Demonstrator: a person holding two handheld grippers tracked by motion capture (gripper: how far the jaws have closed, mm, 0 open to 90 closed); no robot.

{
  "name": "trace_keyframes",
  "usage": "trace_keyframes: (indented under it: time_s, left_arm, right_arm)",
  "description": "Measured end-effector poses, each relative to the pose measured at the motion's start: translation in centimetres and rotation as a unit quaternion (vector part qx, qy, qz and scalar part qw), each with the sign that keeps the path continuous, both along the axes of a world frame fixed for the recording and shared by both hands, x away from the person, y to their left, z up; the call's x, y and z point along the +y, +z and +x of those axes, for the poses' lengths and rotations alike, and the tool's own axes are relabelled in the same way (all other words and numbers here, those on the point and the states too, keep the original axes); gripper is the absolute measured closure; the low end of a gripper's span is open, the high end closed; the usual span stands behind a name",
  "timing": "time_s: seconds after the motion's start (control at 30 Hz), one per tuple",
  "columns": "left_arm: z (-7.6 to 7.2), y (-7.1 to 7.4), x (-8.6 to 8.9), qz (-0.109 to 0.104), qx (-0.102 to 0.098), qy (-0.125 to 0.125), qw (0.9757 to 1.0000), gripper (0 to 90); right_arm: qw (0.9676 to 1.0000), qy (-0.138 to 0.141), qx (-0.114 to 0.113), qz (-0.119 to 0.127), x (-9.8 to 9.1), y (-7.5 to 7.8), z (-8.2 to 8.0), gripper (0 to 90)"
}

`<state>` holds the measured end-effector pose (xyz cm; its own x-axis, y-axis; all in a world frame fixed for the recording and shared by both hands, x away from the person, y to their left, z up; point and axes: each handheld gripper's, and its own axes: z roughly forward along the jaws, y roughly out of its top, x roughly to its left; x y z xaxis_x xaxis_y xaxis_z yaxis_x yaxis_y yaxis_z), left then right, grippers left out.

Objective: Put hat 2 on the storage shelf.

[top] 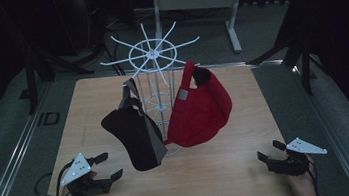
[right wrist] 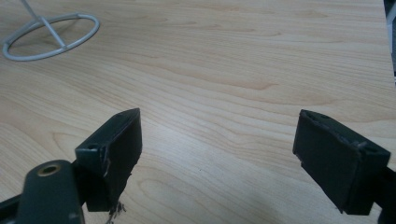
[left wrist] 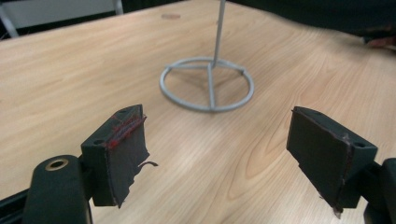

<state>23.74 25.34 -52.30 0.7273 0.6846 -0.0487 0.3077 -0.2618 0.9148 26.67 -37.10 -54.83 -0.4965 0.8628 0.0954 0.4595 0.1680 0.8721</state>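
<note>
Left gripper (top: 106, 167): jaws spread wide, nothing between them; held low over the near-left part of the table, pointing toward the middle.
Left jaw pads (left wrist: 125, 156): black facing, frayed and peeling at the edges, with reddish marks along the top edge.
Right gripper (top: 269, 151): jaws released and wide apart, grasping nothing; held at the near-right part of the table.
Right jaw pads (right wrist: 120, 154): black facing, slightly torn at the lower edge.
Table (top: 232, 171): light wood-grain top; bare between and beneath both pairs of jaws.
Rack (top: 153, 60): white wire stand at the table's centre, spoked wheel on top, ring base (left wrist: 207, 84) resting on the wood.
Black cap (top: 134, 133): hangs by its strap on the rack's left side.
Red cap (top: 199, 110): hangs on the rack's right side, just beside the black one; a small grey tag on it, too small to read.
Writing: no legible brand or label anywhere.
</note>
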Motion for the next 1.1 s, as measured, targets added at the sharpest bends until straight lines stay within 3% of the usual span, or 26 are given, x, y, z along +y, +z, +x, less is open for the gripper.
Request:
trace_keyframes:
  time_s: [0.2, 0.37, 0.5, 0.6, 0.7, 0.9, 1.1]
  left_arm:
    - [-0.3, -1.2, 0.4, 0.003, 0.015, 0.010, 0.9998, 20.2]
    - [-0.6, -2.1, 1.2, 0.020, 0.019, 0.025, 0.9993, 20.2]
    - [-0.7, -2.5, 2.2, 0.003, 0.024, 0.042, 0.9988, 20.2]
    - [-0.8, -2.6, 2.6, 0.012, 0.021, 0.054, 0.9983, 20.2]
    - [-1.0, -2.8, 3.2, 0.003, 0.020, 0.067, 0.9976, 20.2]
    - [-1.6, -2.9, 4.1, 0.009, 0.016, 0.092, 0.9956, 20.2]
    - [-1.9, -3.0, 4.6, 0.005, 0.016, 0.097, 0.9952, 20.2]
  right_arm:
    - [1.0000, 0.001, -0.001, -0.006, 0.1, -0.2, 0.0, 15.8]
    - [1.0000, -0.001, -0.002, -0.006, 0.1, -0.3, 0.0, 15.8]
    - [1.0000, -0.003, -0.004, -0.007, 0.0, -0.2, 0.0, 15.8]
    - [1.0000, -0.004, -0.005, -0.005, 0.0, -0.3, 0.0, 15.8]
    - [0.9999, -0.004, -0.005, -0.008, 0.0, -0.3, 0.0, 15.8]
    - [0.9999, -0.006, -0.007, -0.007, 0.0, -0.3, 0.0, 15.8]
    - [0.9999, -0.005, -0.006, -0.008, 0.0, -0.4, 0.0, 15.8]
